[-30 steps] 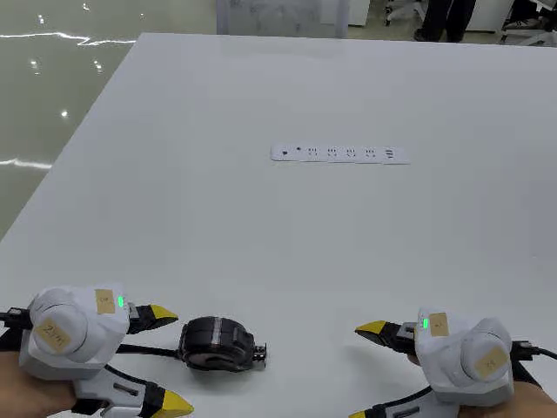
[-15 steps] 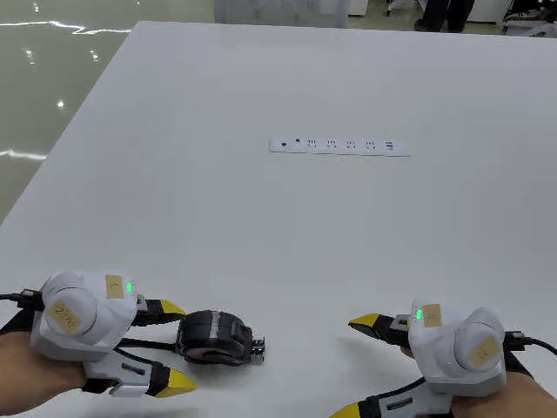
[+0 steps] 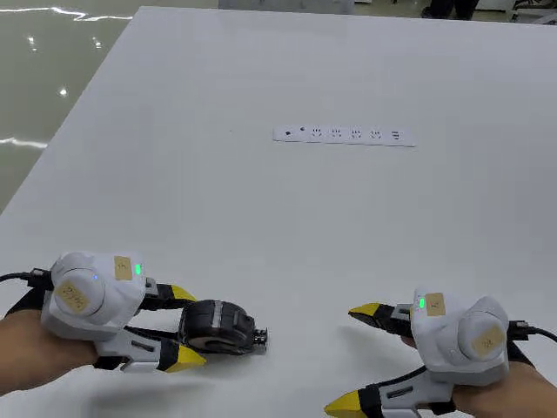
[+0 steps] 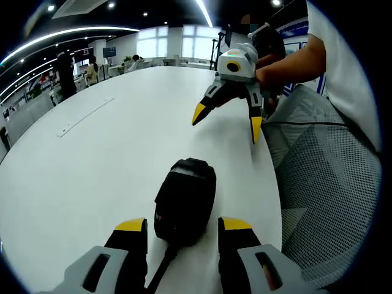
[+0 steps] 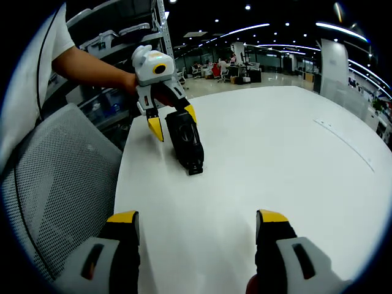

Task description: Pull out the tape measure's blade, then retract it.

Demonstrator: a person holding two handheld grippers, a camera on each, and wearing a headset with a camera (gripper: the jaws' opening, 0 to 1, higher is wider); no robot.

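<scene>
1. Your wide white table (image 3: 261,218) carries a white power strip (image 3: 344,135), lying flat well ahead of you.
2. The glossy floor (image 3: 52,78) on your left reflects the ceiling light strips (image 5: 257,29).
3. A grey mesh chair (image 4: 318,184) stands at the table's edge.

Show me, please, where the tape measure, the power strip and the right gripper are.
tape measure (image 3: 218,324), head view, on its black case.
power strip (image 3: 345,135), head view, middle of its white face.
right gripper (image 3: 345,357), head view, midway between its yellow fingertips.
</scene>
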